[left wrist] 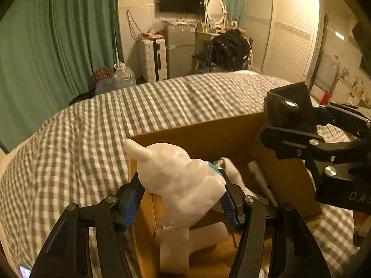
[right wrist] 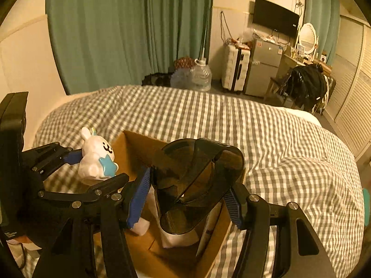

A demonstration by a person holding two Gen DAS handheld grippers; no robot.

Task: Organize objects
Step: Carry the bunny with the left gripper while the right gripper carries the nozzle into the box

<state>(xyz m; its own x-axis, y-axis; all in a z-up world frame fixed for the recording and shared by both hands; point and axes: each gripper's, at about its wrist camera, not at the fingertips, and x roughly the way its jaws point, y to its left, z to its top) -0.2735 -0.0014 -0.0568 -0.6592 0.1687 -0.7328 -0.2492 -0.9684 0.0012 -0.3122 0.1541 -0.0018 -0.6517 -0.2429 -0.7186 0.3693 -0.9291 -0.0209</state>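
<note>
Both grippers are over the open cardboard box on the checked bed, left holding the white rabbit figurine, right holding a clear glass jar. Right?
Not quite: the right gripper holds a dark smoked-plastic container, as the right wrist view shows. The left gripper does hold the white rabbit figurine over the cardboard box.

Green curtain (right wrist: 129, 30), wall television (right wrist: 274, 16)

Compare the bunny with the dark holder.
The bunny is white and opaque, with a face and a blue star; the holder is smoky, see-through plastic. The bunny is a small rounded figure; the holder is a bigger, hollow shell. Both are clamped in a hand-held gripper, left and right, above the box.
</note>
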